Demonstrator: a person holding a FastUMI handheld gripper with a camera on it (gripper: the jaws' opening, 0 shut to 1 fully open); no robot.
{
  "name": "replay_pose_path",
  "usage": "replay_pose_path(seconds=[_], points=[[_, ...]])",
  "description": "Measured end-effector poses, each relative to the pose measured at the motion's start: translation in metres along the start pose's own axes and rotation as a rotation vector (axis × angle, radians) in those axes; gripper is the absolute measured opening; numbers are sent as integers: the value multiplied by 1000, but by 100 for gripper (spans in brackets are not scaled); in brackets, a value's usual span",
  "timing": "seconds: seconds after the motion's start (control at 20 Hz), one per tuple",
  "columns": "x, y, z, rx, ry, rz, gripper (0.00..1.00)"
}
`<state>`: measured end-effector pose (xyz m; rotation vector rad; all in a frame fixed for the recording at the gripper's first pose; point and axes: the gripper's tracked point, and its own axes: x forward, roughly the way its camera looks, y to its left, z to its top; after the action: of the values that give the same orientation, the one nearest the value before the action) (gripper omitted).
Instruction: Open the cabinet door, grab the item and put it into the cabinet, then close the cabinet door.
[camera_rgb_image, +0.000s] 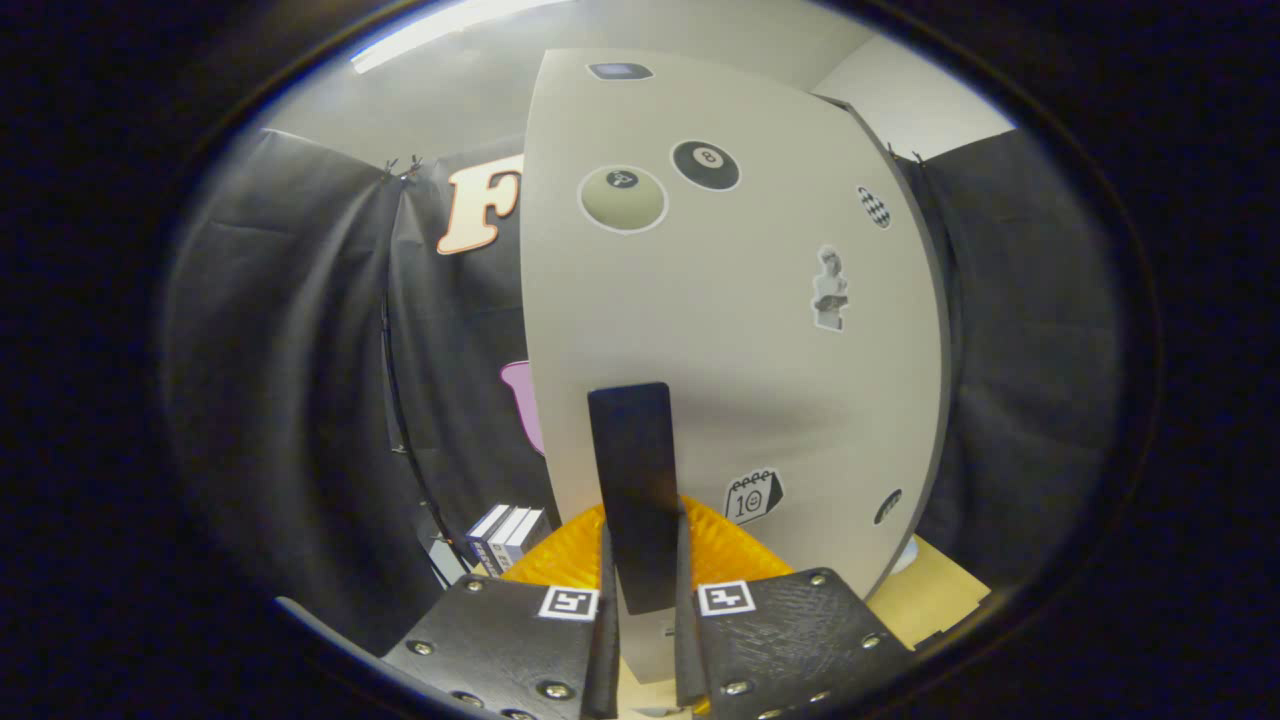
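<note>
A pale cabinet door (740, 330) with several stickers on it stands upright right in front of me. A dark flat vertical handle (630, 450) is mounted on the lower part of the door. My gripper (645, 540) is shut on this handle, one finger pressing on each side of its lower half. The door's left edge stands against the black cloth, its right edge curves away, and the cabinet body is hidden behind it. I cannot see the item that goes into the cabinet.
A few upright small boxes (505, 535) stand low to the left of the fingers, near the cloth wall. A light wooden tabletop (930, 595) shows below the door's right edge. Black cloth hangs on both sides.
</note>
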<state>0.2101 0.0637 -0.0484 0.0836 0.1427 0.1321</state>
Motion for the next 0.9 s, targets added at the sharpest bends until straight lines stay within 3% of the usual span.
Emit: replay_pose_path(seconds=[0.4, 0.9], points=[[-34, -29, 1, 37, -14, -56, 22], [-71, -82, 7, 57, -35, -196, 21]])
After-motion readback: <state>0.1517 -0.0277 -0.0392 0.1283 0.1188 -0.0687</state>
